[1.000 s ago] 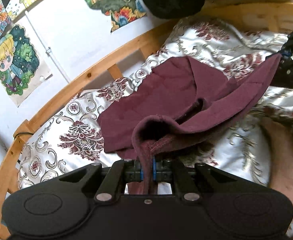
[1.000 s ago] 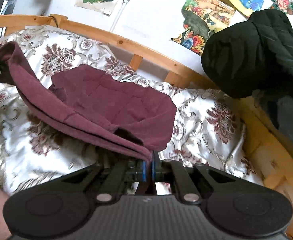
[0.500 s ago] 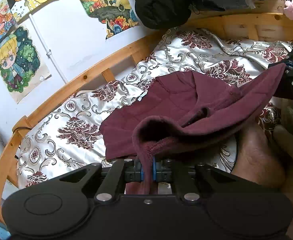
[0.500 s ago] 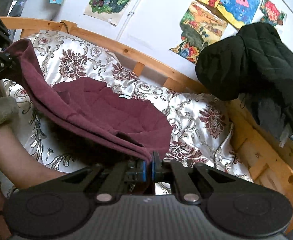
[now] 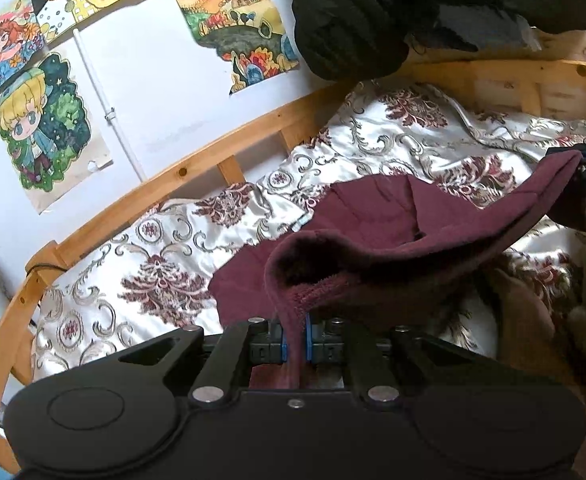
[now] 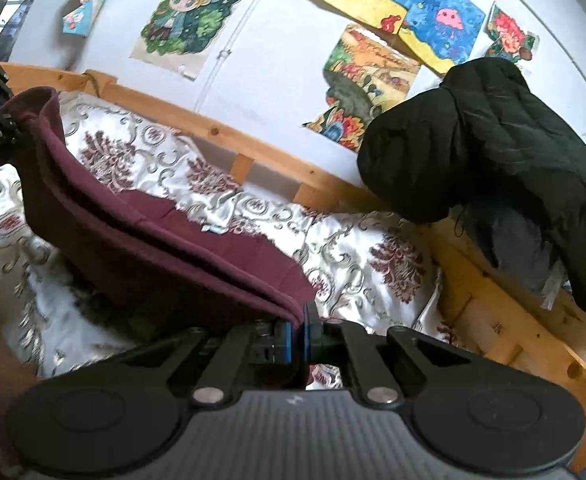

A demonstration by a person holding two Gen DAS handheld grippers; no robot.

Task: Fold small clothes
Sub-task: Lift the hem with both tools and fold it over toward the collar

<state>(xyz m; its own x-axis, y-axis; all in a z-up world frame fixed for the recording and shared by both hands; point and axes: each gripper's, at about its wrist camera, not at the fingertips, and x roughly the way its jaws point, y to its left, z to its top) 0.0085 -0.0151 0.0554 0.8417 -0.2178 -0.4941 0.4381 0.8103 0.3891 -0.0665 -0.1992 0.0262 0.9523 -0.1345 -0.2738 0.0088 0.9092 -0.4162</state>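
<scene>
We've got the left claw [image 5: 295, 338] clamped on one fuzzy corner of the maroon fleece garment [image 5: 393, 236], blue pads pinching the fabric w/ no gap showing. The right claw [image 6: 296, 336] is clenched on the other corner, same deal. The near edge is lifted and stretched between the two claws, while the far part lies flat on the floral satin bedspread [image 5: 165, 264] (cream w/ dark red medallions). In the left wrist view we can see the right claw at the far right edge holding its corner up; in the right wrist view the left claw sits at the far left doing likewise. Behind the bed runs a wooden bed rail [image 6: 229, 132], w/ cartoon posters [image 6: 189, 12] on the white wall. A black puffy jacket [image 6: 489, 144] is draped over the rail at the corner, btw.
</scene>
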